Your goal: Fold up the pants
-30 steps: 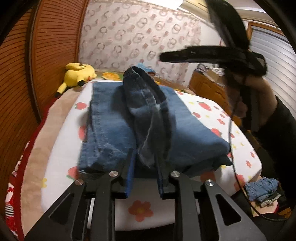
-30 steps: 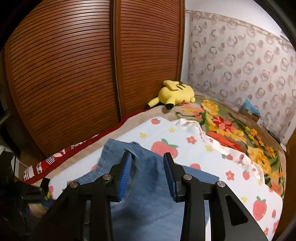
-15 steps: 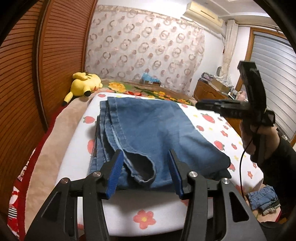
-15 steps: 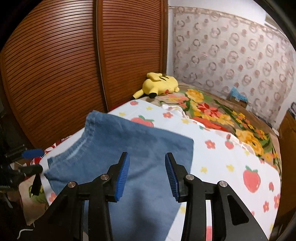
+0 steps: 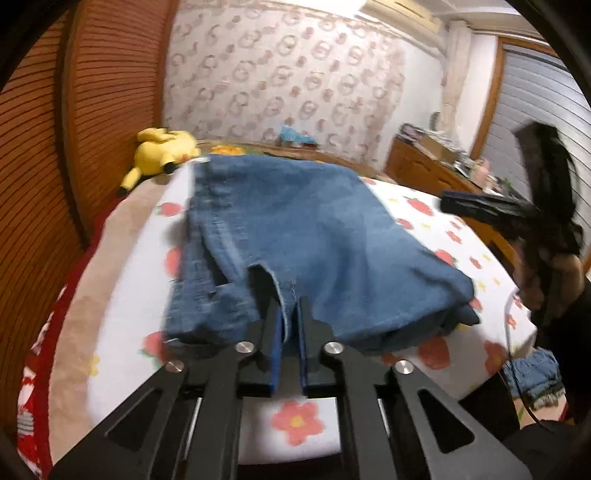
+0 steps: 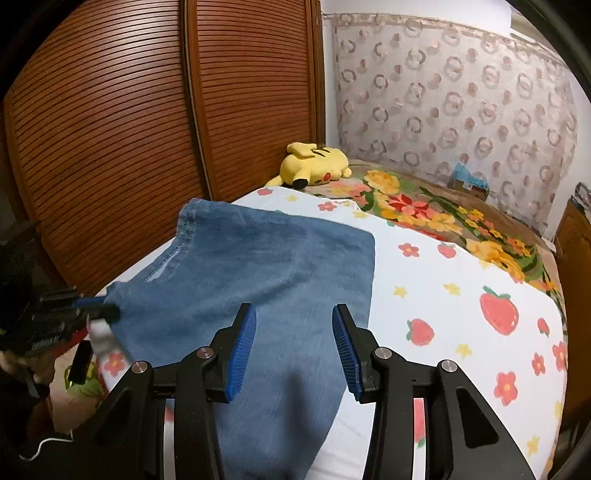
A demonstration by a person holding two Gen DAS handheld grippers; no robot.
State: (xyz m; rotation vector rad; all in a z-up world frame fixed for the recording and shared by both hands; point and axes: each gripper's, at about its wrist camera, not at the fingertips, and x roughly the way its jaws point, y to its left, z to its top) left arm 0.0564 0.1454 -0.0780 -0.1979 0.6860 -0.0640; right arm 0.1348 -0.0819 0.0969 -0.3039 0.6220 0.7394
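Both left fingers [image 5: 275, 328] pinch the jeans' [image 5: 314, 236] edge; right fingers [image 6: 243, 343] hover spread above.

A home bedroom. Bed [image 6: 461, 295] under a white sheet printed with strawberries and flowers, a floral blanket [image 6: 443, 218] toward the far end. Yellow plush toy [image 6: 314, 166] against slatted wooden wardrobe doors [image 6: 147, 129]. Patterned curtain [image 6: 461, 103] across the back wall; wooden dresser [image 5: 424, 166] piled with clutter; air conditioner [image 5: 402, 14] mounted high.
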